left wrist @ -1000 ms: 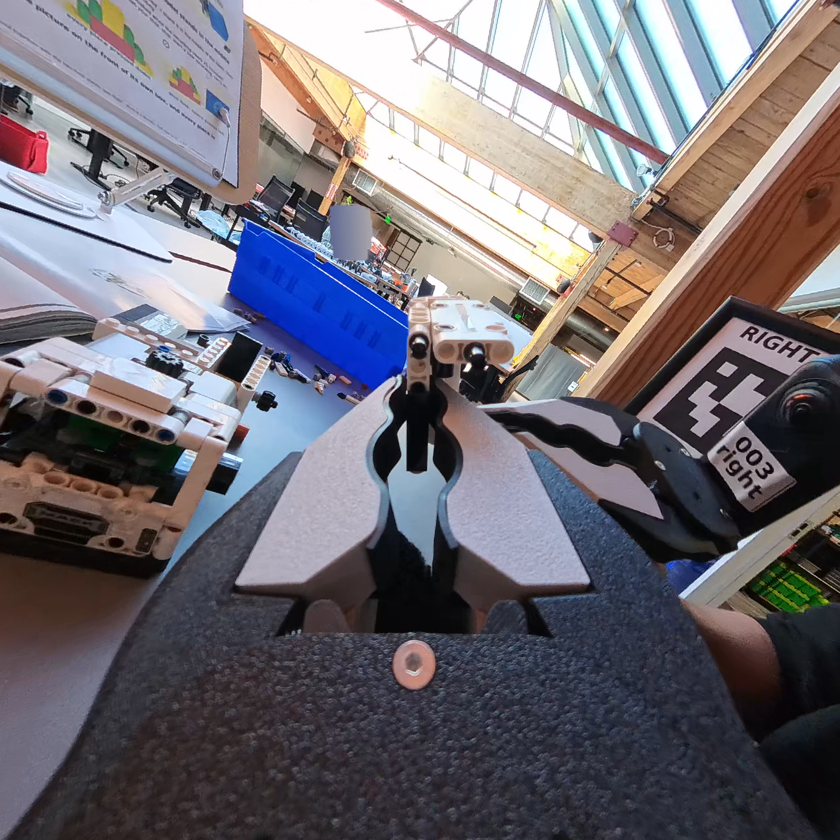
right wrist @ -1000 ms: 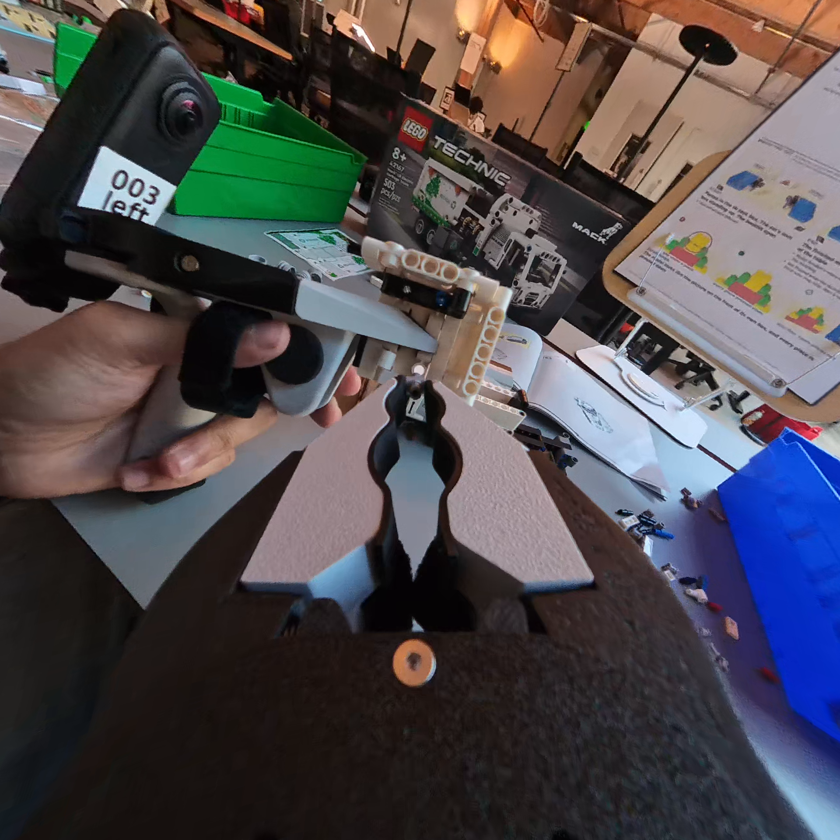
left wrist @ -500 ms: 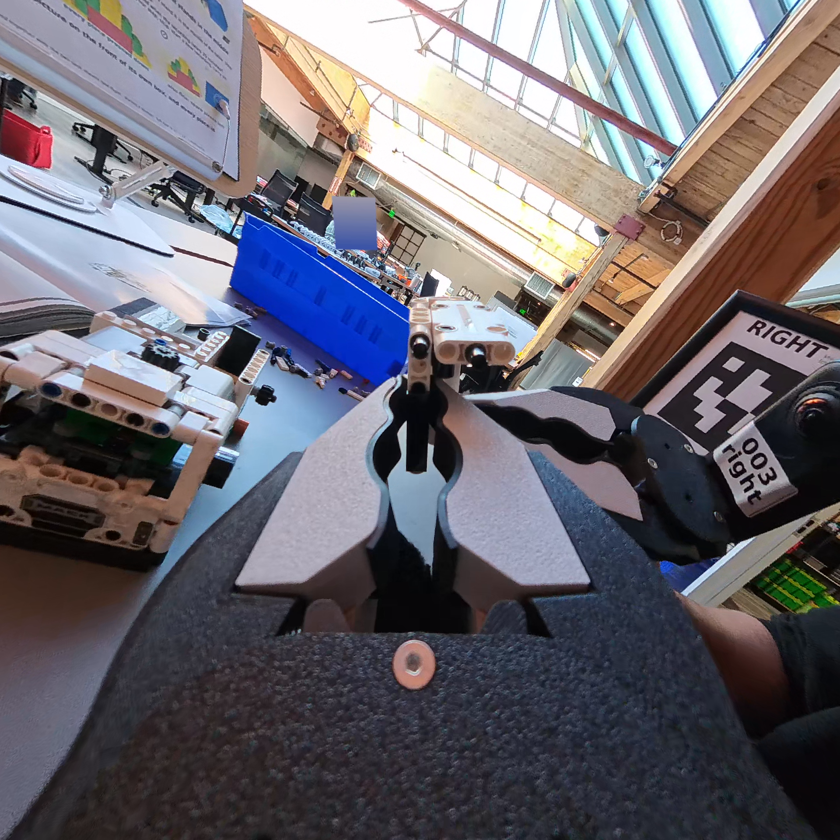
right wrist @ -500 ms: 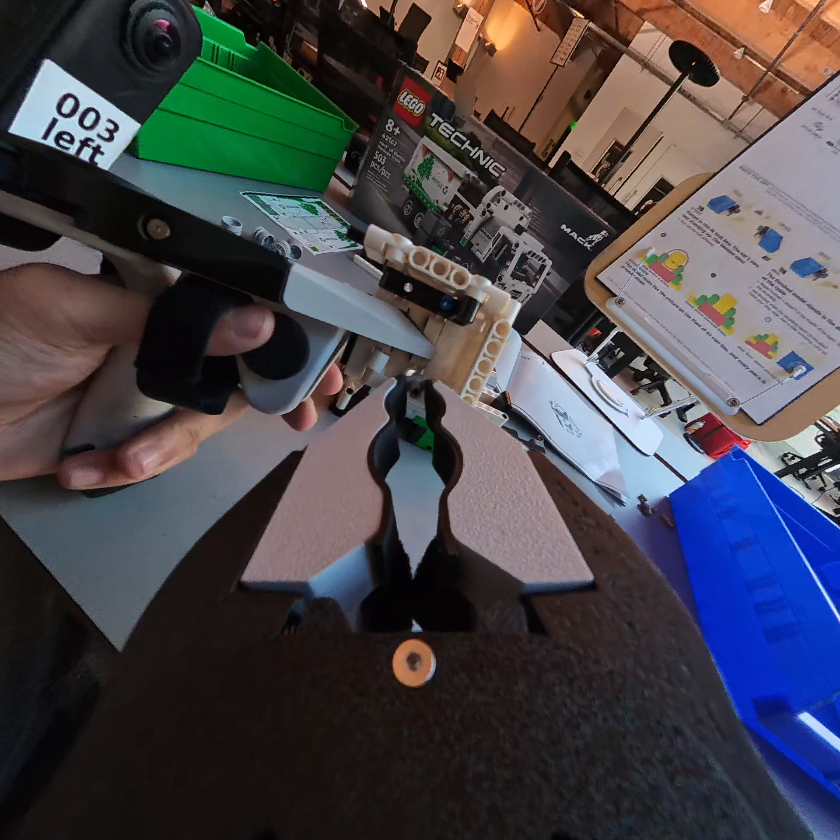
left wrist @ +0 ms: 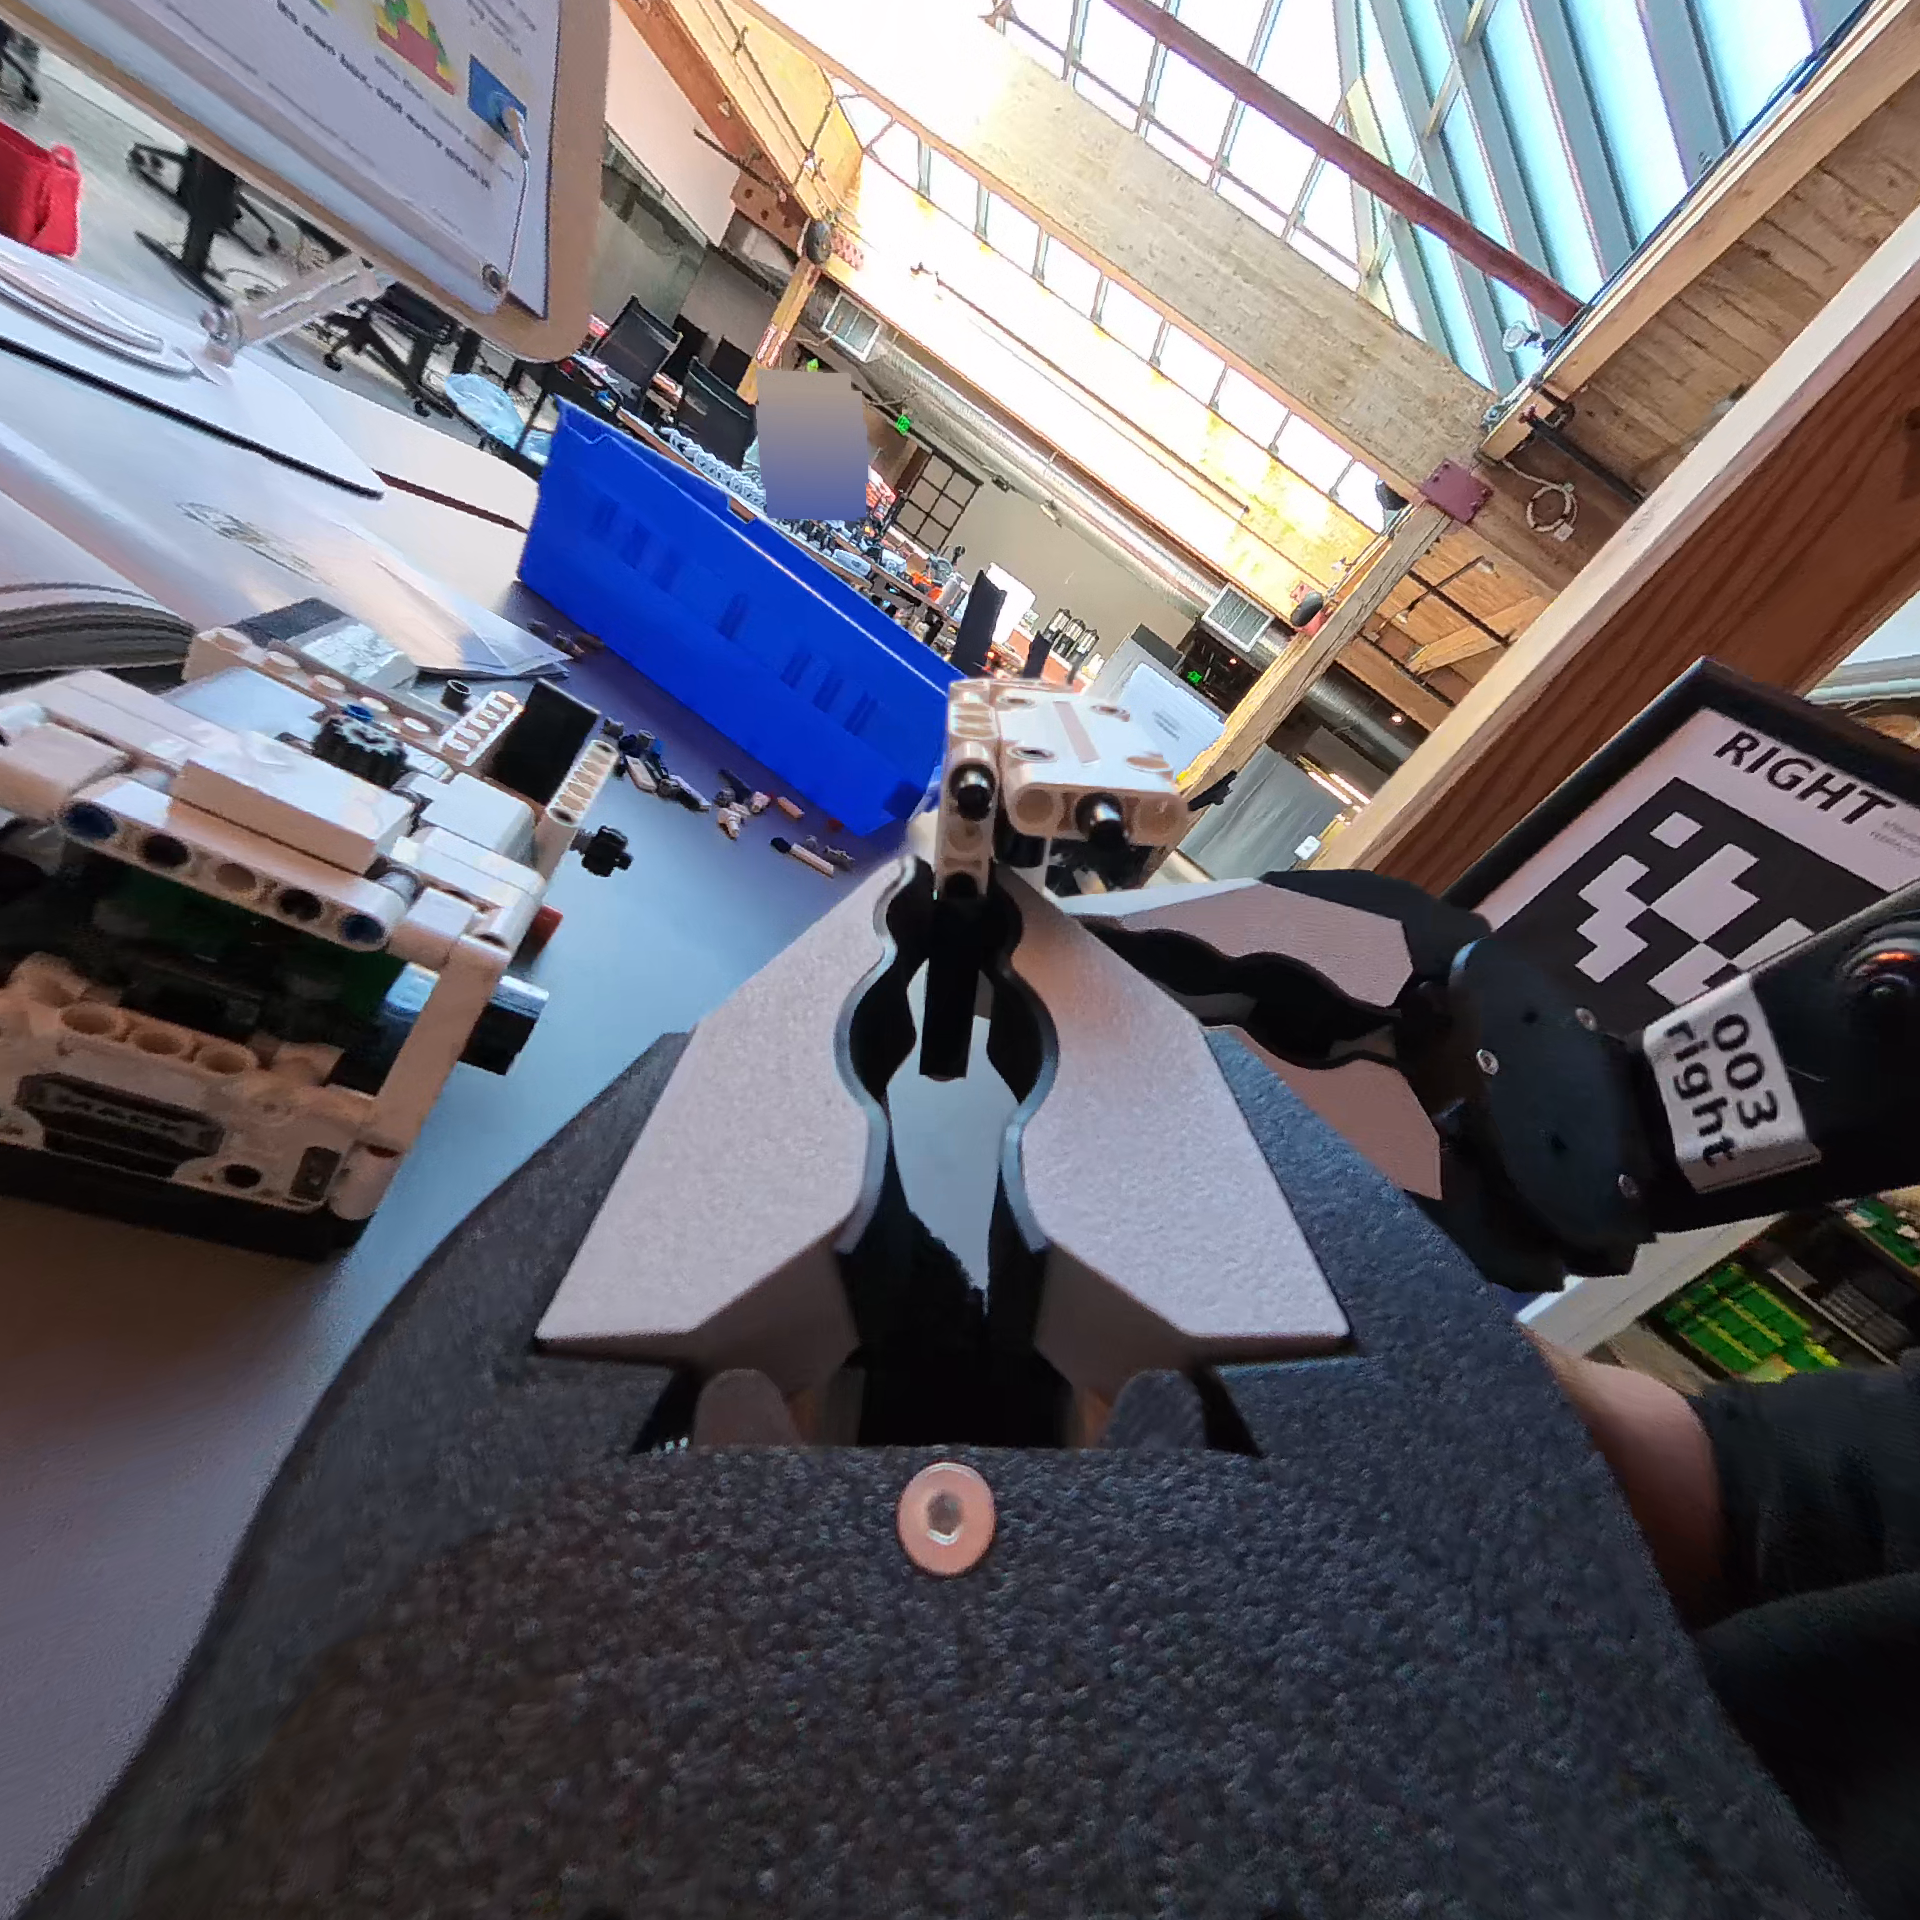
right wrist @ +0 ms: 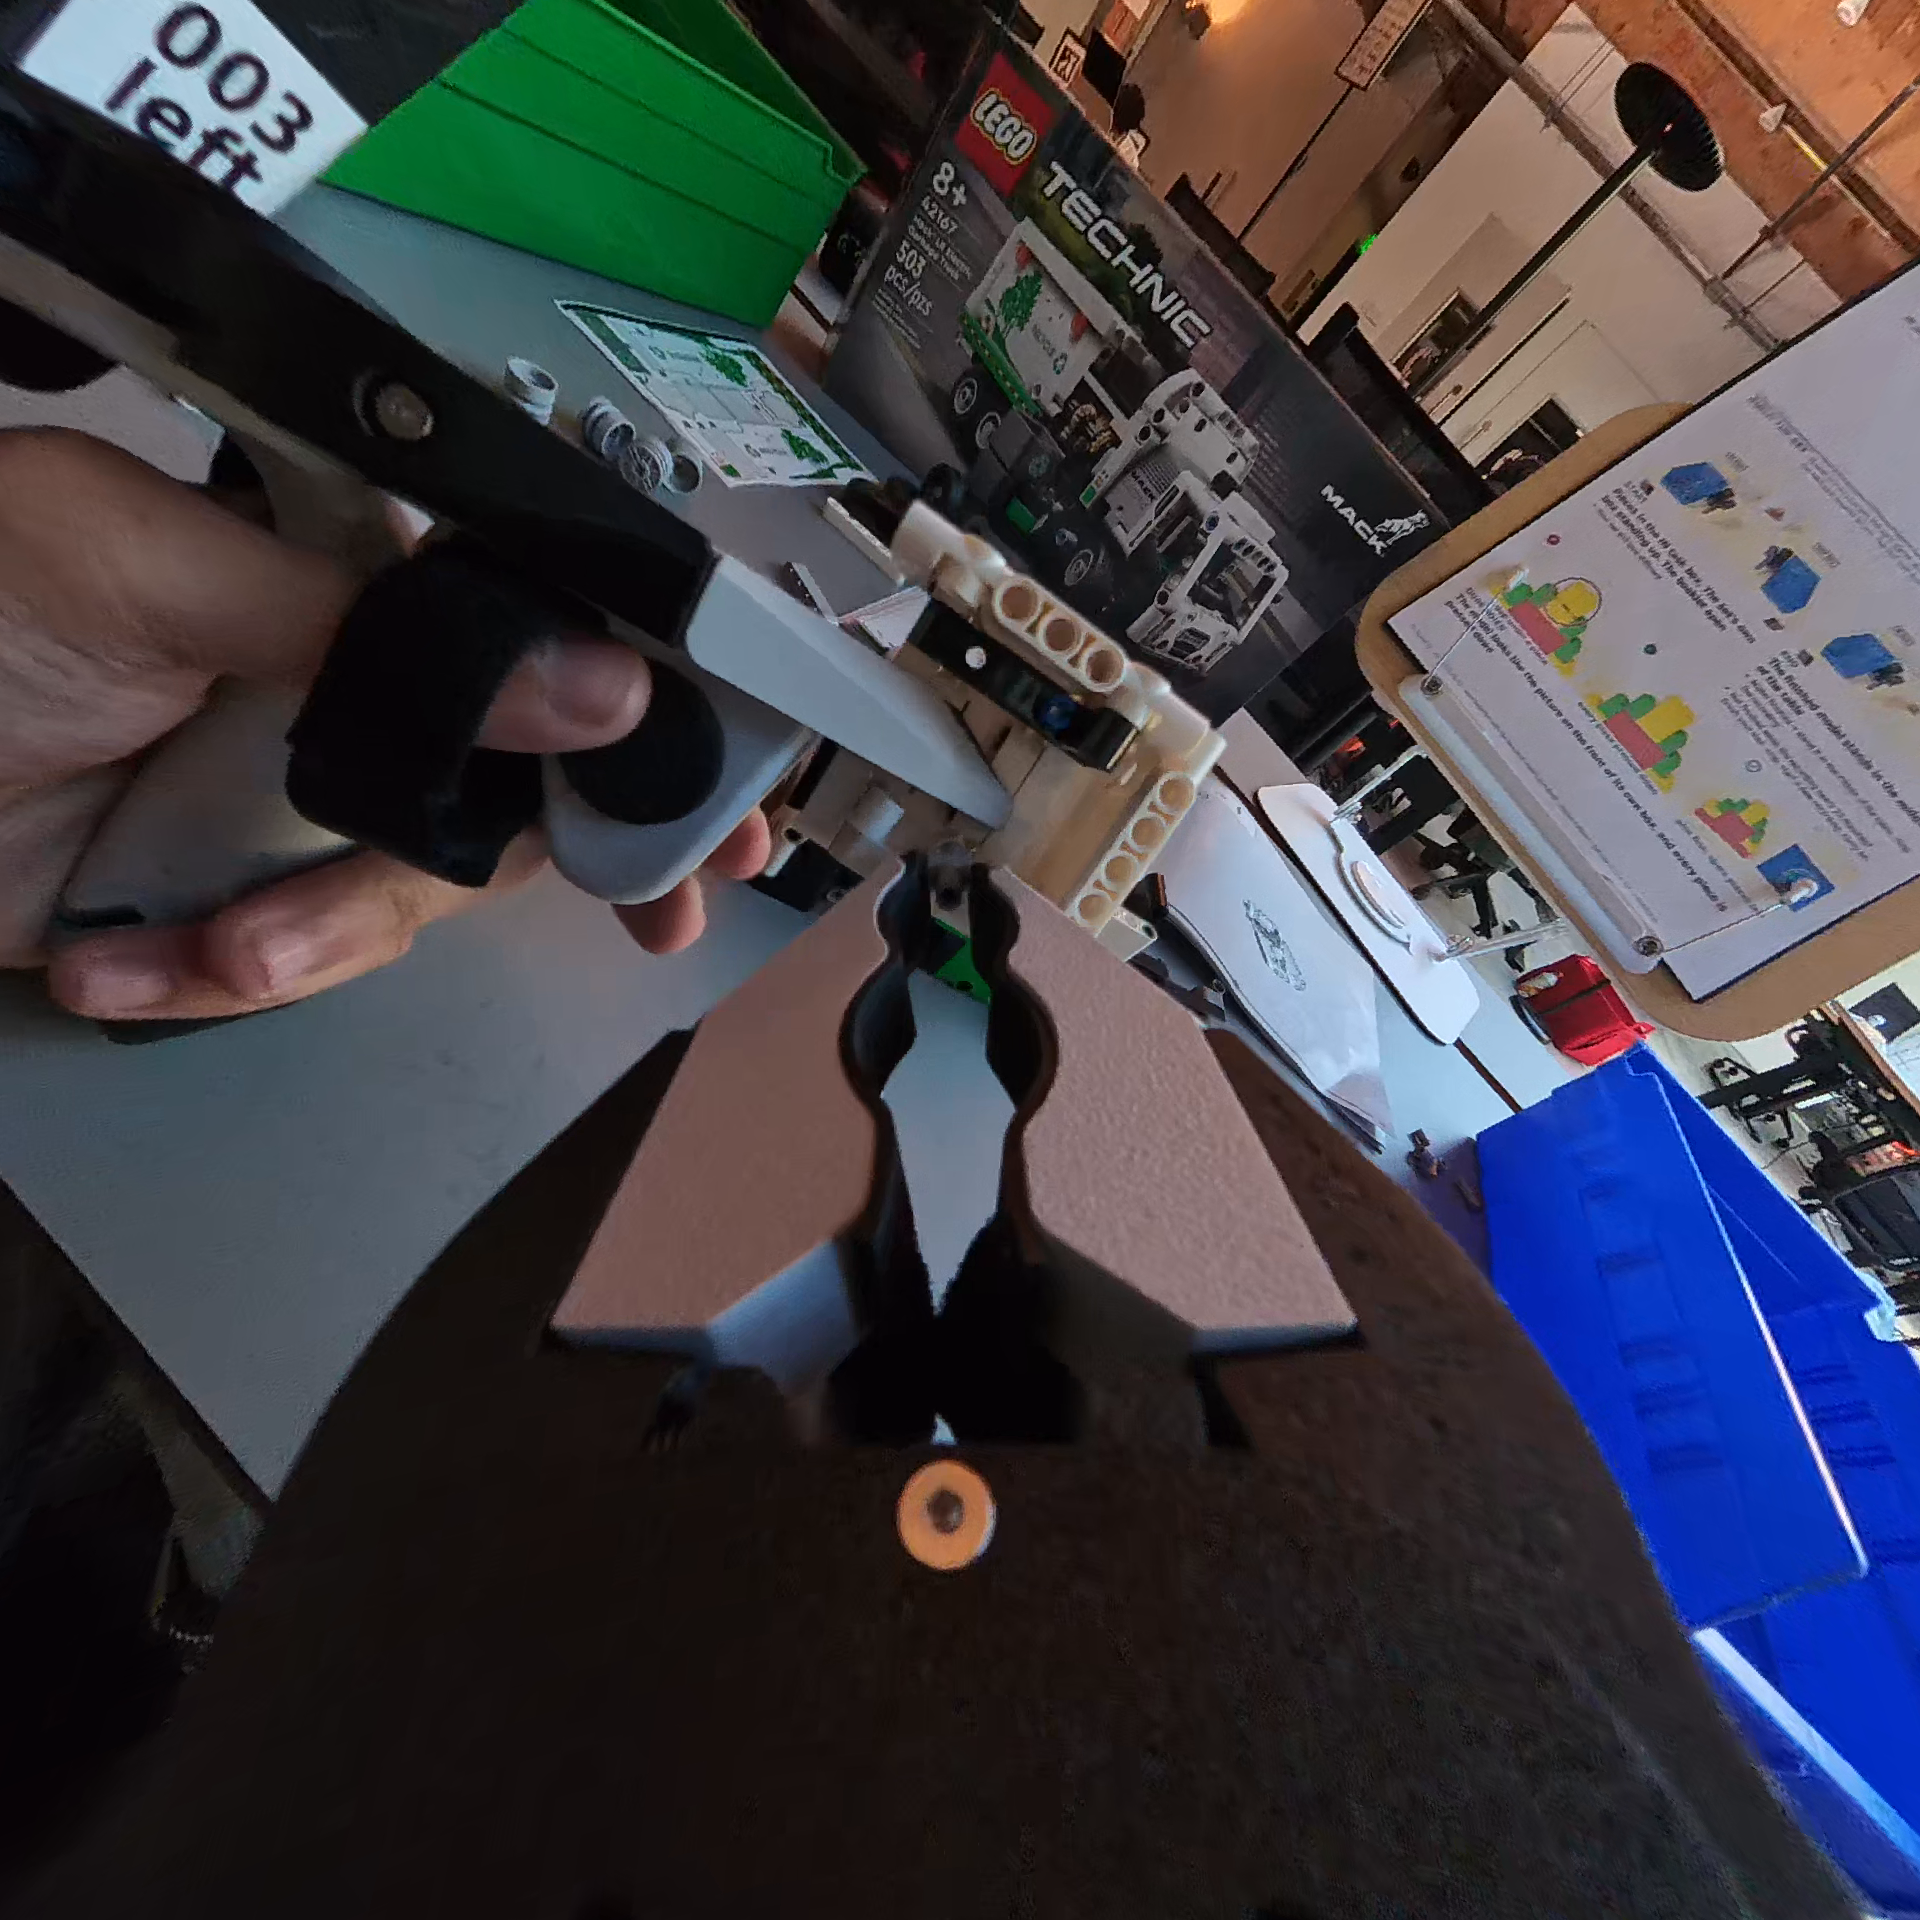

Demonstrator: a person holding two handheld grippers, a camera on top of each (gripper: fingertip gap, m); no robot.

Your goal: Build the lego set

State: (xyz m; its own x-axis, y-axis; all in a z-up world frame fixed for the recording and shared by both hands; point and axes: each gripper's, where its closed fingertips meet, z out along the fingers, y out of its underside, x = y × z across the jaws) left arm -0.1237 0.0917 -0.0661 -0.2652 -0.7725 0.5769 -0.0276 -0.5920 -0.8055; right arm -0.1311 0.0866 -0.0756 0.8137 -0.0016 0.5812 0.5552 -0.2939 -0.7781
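My left gripper is shut on the black axle of a white lego sub-assembly and holds it in the air above the table. The right wrist view shows that sub-assembly, with a black beam on it, at the left gripper's fingers. My right gripper is shut on a small grey pin, whose tip touches the underside of the sub-assembly. In the left wrist view the right gripper comes in from the right. The part-built white truck stands on the table at the left.
A blue bin lies beyond the truck, with loose small pieces in front of it. The set's box, a green bin and a sticker sheet are at the back. An instruction board stands at the right. Less than 4 cm separates the two grippers' tips.
The right gripper has tilted and moved lower under the sub-assembly, still at its underside. The left gripper keeps its hold and has shifted only slightly.
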